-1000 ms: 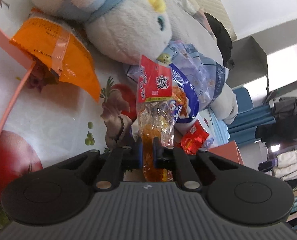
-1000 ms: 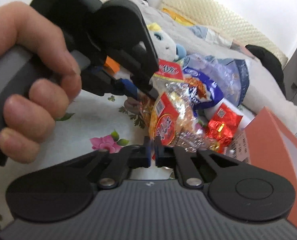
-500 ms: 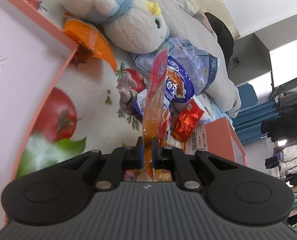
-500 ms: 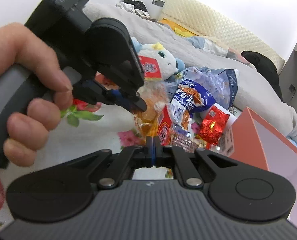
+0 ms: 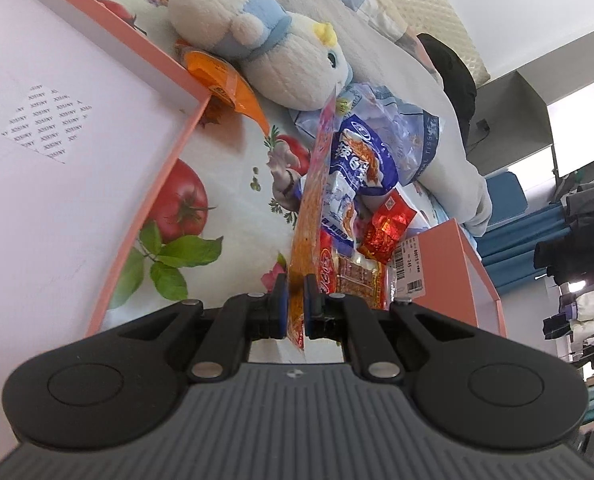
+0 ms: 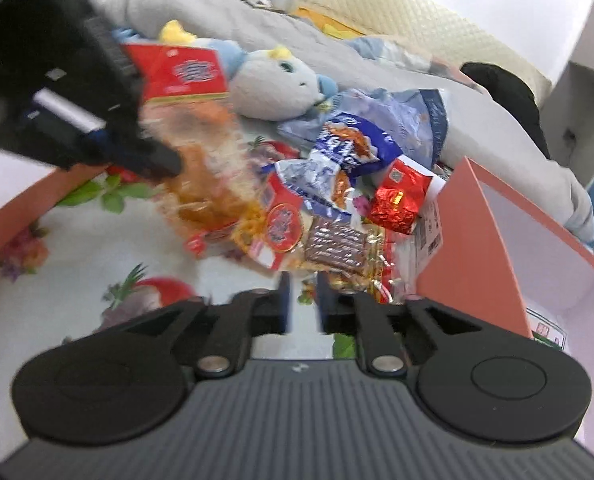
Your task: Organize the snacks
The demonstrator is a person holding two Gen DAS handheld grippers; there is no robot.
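Observation:
My left gripper (image 5: 295,304) is shut on a clear snack bag with a red top (image 5: 311,200), seen edge-on and held in the air beside the large pink-rimmed box (image 5: 57,168). In the right wrist view the same bag (image 6: 193,120) hangs from the left gripper (image 6: 165,164) at upper left. My right gripper (image 6: 303,304) is slightly open and empty, just in front of the snack pile: a red round-label pack (image 6: 281,232), a brown bar pack (image 6: 337,248), a blue-white bag (image 6: 337,152) and a red foil packet (image 6: 401,200).
A second pink box (image 6: 497,240) stands at the right of the pile. A white and blue plush toy (image 5: 281,60) lies behind, with an orange packet (image 5: 225,88) under it and a pale tissue pack (image 6: 409,120). A fruit-print cloth (image 5: 225,208) covers the surface.
My left gripper has carried the red-top bag left and back, over to the large box. My right gripper has opened slightly and drawn back from the pile.

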